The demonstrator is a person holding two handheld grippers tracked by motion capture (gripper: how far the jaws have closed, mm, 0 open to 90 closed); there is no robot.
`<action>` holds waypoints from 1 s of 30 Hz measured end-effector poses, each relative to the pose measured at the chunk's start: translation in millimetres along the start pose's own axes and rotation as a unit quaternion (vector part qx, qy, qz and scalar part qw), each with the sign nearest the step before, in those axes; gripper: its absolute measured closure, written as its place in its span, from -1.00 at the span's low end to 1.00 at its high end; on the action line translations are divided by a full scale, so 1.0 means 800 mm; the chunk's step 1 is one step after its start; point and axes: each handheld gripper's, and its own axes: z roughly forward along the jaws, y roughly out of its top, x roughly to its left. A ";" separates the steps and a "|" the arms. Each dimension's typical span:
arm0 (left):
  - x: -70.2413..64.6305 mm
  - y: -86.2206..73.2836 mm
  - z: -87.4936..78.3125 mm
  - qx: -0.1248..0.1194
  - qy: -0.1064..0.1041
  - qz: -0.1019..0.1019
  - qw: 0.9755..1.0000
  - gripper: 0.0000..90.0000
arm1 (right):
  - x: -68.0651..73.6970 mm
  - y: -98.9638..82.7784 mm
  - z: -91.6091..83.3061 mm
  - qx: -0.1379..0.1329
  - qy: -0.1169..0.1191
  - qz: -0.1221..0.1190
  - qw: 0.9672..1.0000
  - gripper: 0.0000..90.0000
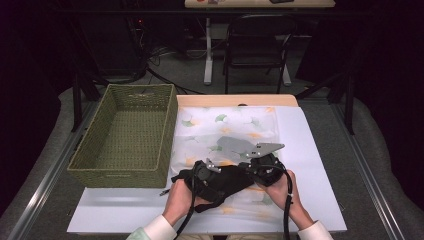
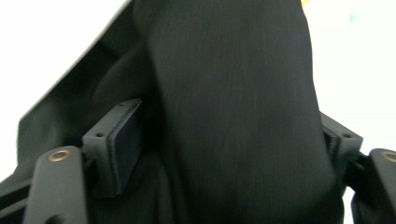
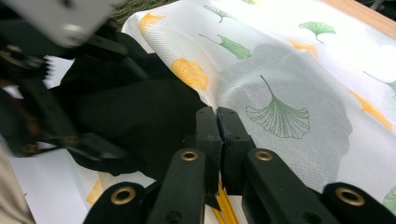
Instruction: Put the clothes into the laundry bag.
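A black cloth (image 1: pixel 226 183) lies bunched at the near edge of a white cloth printed with ginkgo leaves (image 1: pixel 225 125). My left gripper (image 1: pixel 202 175) is at the bundle's left end. In the left gripper view its jaws (image 2: pixel 229 135) straddle a thick fold of the black cloth (image 2: pixel 233 93), and the left pad (image 2: pixel 125 140) stands bare beside the fold. My right gripper (image 1: pixel 257 170) is at the bundle's right end. Its jaws (image 3: pixel 217 116) are shut together with their tips at the black cloth's (image 3: pixel 140 116) edge, over the leaf-print cloth (image 3: pixel 280 70). Whether they pinch fabric is unclear.
An empty woven basket (image 1: pixel 122 172) stands at the left, touching the leaf-print cloth's edge. Both cloths rest on a white board (image 1: pixel 310 165) on the table. A folding chair (image 1: pixel 257 45) stands beyond the far edge. The left gripper (image 3: pixel 42 93) also shows in the right gripper view.
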 end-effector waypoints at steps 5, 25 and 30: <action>0.002 -0.018 -0.004 0.009 -0.010 0.002 1.000 -0.62 | 0.000 -0.003 0.005 0.012 -0.001 -0.001 1.000 0.96; -0.005 -0.012 0.003 -0.011 0.017 0.017 1.000 0.62 | 0.000 0.000 0.000 0.003 0.005 0.003 1.000 0.96; -0.003 0.004 0.001 -0.009 0.008 0.008 1.000 0.65 | -0.003 -0.001 0.002 0.001 0.012 0.010 1.000 0.96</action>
